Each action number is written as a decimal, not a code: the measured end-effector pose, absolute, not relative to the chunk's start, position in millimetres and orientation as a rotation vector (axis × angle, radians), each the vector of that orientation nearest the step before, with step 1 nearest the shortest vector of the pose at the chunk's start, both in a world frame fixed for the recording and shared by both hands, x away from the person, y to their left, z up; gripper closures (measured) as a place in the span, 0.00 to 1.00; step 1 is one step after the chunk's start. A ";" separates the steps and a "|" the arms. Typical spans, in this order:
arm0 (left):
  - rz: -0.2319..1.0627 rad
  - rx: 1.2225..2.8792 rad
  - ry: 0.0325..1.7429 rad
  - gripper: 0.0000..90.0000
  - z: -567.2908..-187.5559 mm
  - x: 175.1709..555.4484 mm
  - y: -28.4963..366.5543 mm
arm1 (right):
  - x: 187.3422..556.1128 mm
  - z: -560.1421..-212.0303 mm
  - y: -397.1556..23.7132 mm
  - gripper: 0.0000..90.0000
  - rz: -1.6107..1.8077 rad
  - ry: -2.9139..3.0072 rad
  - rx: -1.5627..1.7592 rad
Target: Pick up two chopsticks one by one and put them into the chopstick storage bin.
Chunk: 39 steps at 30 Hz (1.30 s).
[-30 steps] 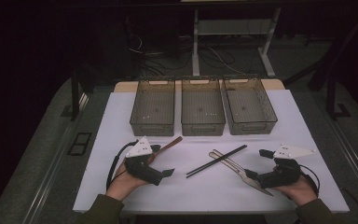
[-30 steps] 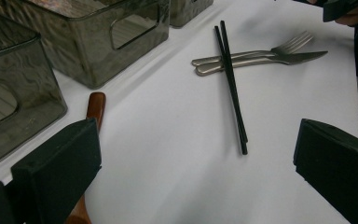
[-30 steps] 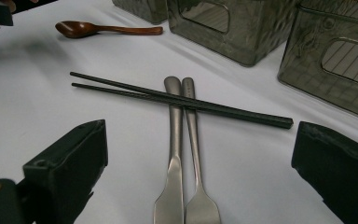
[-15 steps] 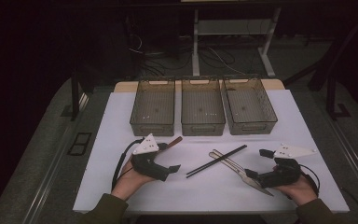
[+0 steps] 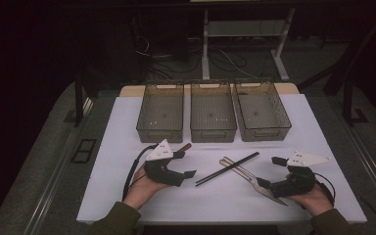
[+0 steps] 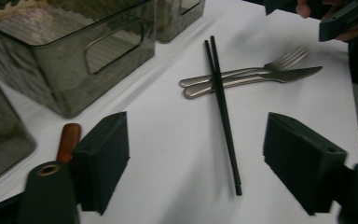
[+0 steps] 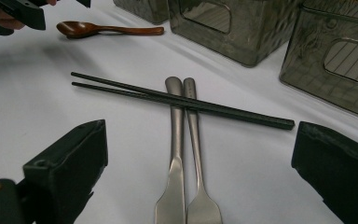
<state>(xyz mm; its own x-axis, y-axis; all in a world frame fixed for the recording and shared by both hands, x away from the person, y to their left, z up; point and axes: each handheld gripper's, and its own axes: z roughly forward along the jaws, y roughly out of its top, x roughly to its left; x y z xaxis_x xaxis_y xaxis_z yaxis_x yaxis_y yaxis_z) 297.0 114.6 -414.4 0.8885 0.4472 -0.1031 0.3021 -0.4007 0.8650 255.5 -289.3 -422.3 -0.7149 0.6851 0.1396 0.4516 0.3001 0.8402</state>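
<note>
A pair of black chopsticks point(image 5: 227, 168) lies slantwise across a metal fork and knife point(image 5: 250, 179) on the white table. My left gripper point(image 5: 185, 164) hovers just left of the chopsticks' near tips. Its jaws have just been closing and still stand apart, with nothing pressed between them. In the left gripper view point(image 6: 200, 172), a wooden spoon's handle point(image 6: 68, 140) lies outside one jaw and the chopsticks point(image 6: 223, 112) run ahead. My right gripper point(image 5: 270, 172) is open around the fork and knife handles' far ends point(image 7: 186, 154), touching neither.
Three smoked-plastic bins point(image 5: 160, 128) point(image 5: 213, 128) point(image 5: 264, 129) stand side by side behind the cutlery. The wooden spoon point(image 7: 102, 29) lies in front of the left bin. The white sheet's front edge point(image 5: 215, 219) runs just before both hands.
My left gripper has edged a little to the right toward the chopsticks, and its jaws stand narrower than before. The right gripper has kept still.
</note>
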 end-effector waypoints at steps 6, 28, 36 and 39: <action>0.161 2.025 0.518 0.36 -414.8 298.0 107.0 | 255.5 -422.4 -289.2 0.03 1.376 2.326 1.040; 0.117 2.111 0.473 0.63 -425.3 308.1 61.1 | 255.7 -422.0 -289.1 0.03 1.379 2.321 1.042; 0.106 2.135 0.468 0.68 -434.3 312.3 44.5 | 255.6 -422.0 -289.4 0.03 1.378 2.321 1.043; 0.106 2.143 0.463 0.69 -436.1 313.1 41.6 | 255.7 -422.1 -289.5 0.03 1.377 2.321 1.043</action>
<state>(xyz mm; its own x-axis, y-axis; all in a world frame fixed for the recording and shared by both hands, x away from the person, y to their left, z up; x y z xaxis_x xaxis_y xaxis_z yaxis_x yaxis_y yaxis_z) 313.1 41.6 -436.1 0.9259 0.3653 -0.0961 0.2868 -0.5143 0.8082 255.7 -289.5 -422.1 -0.7134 0.6864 0.1407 0.4524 0.2979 0.8406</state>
